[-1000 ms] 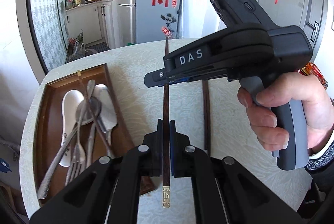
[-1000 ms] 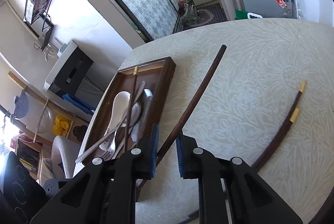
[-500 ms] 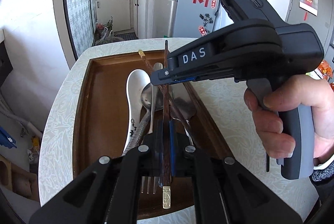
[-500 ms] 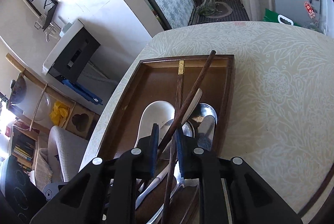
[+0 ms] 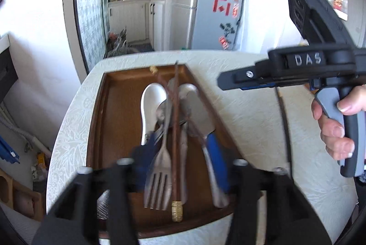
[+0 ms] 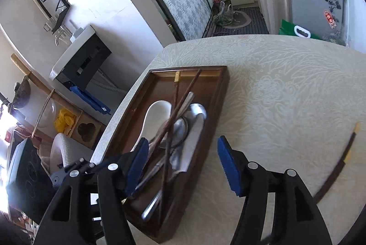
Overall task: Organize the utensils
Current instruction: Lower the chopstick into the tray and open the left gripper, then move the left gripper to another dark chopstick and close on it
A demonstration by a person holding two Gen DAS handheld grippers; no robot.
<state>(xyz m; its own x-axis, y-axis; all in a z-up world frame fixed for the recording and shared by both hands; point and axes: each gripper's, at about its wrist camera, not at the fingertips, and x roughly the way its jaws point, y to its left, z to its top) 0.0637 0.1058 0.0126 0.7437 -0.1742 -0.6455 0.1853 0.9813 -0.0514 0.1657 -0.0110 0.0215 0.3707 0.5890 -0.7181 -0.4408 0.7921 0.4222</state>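
Note:
A brown wooden tray (image 5: 114,121) (image 6: 219,94) on the table holds a white spoon (image 5: 151,103) (image 6: 155,114), metal spoons, a fork (image 5: 160,178) and two dark chopsticks. One chopstick (image 5: 175,130) (image 6: 180,105) with a gold end lies on top of the pile. My left gripper (image 5: 180,167) is open just above it, empty. My right gripper (image 6: 180,165) is open and empty over the tray's near right edge; it shows in the left wrist view (image 5: 297,75). Another dark chopstick (image 6: 336,171) (image 5: 283,126) lies on the table right of the tray.
The round table (image 6: 286,85) has a pale leaf-pattern cloth and its edge runs close behind the tray. A fridge (image 5: 212,7) and kitchen cabinets stand beyond. A chair and boxes (image 6: 68,128) sit on the floor to the left.
Both grippers carried one chopstick over the tray, then opened. The chopstick now lies on the utensils in the tray. The right gripper has drawn back to the right.

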